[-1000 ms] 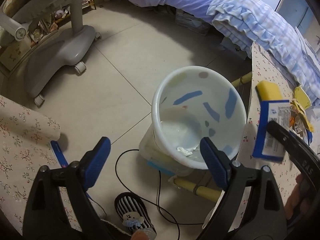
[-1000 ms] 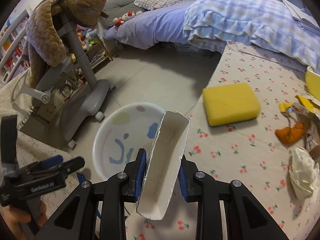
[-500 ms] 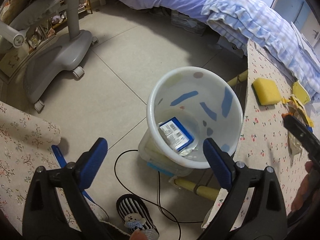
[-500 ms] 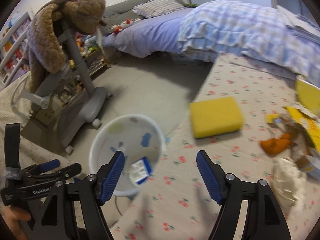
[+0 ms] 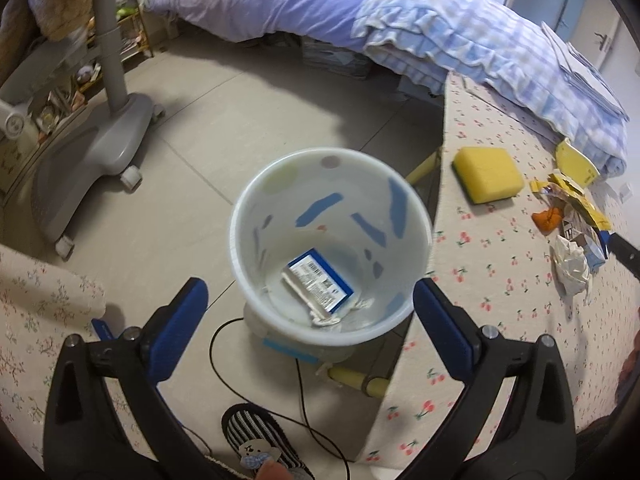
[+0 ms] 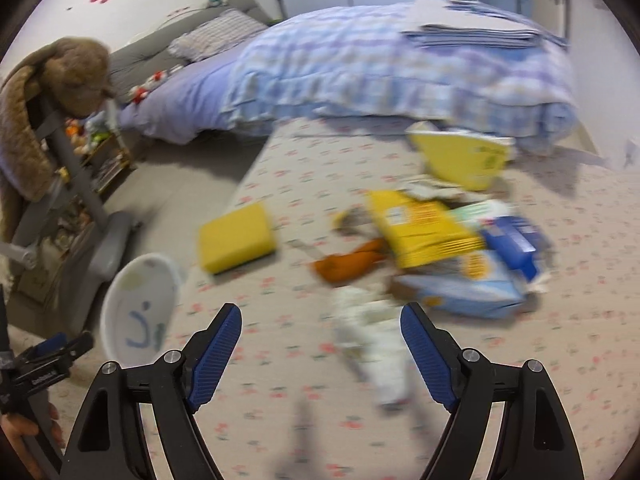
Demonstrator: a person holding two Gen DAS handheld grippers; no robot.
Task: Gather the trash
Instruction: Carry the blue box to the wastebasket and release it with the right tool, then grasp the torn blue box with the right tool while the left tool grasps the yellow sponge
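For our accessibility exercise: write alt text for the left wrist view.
A white bin on the floor holds a blue box and crumpled scraps, seen between the left gripper's opening, empty jaws. Right of it, a table carries a yellow sponge and litter.

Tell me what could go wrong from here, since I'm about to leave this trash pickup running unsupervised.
1. The yellow sponge lies near the trash pile and could be binned by mistake.
2. The bin stands below the table edge; a carelessly released piece may miss it.
3. The right gripper, jaws opening and empty, heads for the crumpled paper, which might slip from a loose pinch.
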